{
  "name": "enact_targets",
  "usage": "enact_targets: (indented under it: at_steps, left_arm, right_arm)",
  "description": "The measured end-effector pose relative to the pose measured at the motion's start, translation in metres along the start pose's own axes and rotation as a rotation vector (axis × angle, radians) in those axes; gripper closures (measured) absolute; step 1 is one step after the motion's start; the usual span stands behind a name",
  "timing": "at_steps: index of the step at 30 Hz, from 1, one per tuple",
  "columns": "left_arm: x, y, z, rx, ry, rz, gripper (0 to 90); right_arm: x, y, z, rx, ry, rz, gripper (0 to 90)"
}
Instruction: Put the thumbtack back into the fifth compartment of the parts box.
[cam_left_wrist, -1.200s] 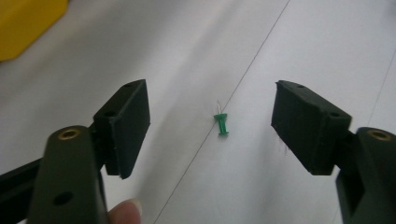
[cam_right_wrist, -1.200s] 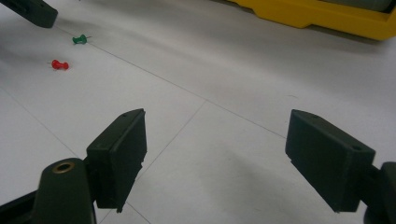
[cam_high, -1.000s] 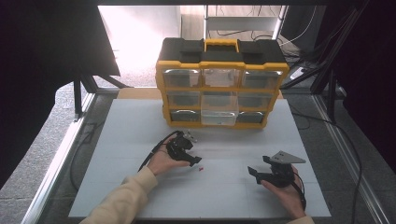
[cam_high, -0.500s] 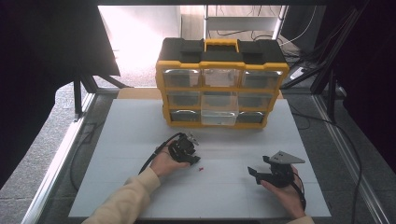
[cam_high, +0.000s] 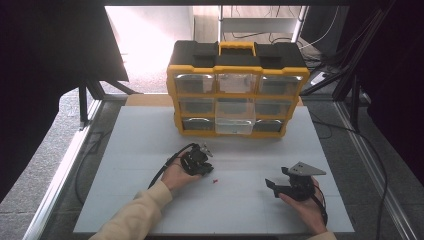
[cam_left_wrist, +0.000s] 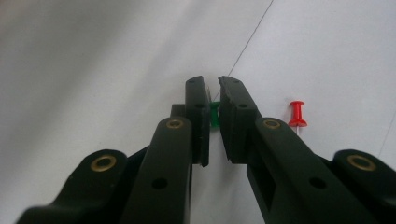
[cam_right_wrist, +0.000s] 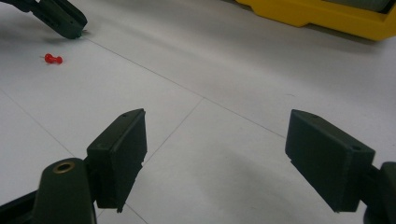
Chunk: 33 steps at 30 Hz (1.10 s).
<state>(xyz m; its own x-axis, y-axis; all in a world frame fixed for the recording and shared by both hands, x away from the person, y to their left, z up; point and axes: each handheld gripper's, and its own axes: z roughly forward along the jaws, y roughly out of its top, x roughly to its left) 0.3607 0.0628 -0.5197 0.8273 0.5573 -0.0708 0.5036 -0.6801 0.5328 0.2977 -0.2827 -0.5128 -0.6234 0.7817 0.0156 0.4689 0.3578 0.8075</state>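
Left gripper (cam_left_wrist: 214, 100) sits low on the white matte table (cam_high: 150, 150), jaws just drawn nearly together and pinching a small green plastic push pin (cam_left_wrist: 215, 114) between the flat black pads; only a sliver of the pin's green head shows in the narrow gap. In the high view the left gripper (cam_high: 200, 165) is at table centre-left, in front of the yellow-and-black plastic drawer organiser (cam_high: 237, 90) with clear drawer fronts.

A second pin, red plastic with a thin metal point (cam_left_wrist: 297, 114), lies loose on the table just beside the jaws; it also shows in the right gripper view (cam_right_wrist: 53, 59) and as a red speck in the high view (cam_high: 215, 180).

Right gripper (cam_right_wrist: 233, 154) rests apart at table right (cam_high: 295, 182), jaws wide and holding nothing.

Handling judgement: the green pin is very light, rigid, smooth-sided, likely to twist or pop out of a loose pinch. Best grip is across the waisted plastic head, clear of the sharp tip. The table surface is smooth, with thin seam lines.
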Motion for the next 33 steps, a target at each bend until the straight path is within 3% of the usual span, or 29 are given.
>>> enact_targets:
  at_steps: [11,17,33]
  left_arm:
    - [0.003,-0.006,-0.006,-0.038,-0.001,-0.002,81.6]
    - [0.007,-0.011,-0.016,-0.112,-0.021,-0.056,81.6]
    - [0.010,-0.020,-0.062,-0.318,0.023,-0.079,81.6]
  right_arm:
    - [0.000,0.000,0.000,-0.001,0.001,0.000,21.0]
    - [-0.001,0.000,0.000,-0.003,0.004,0.001,21.0]
    - [-0.001,0.000,0.000,-0.005,0.004,0.007,20.9]
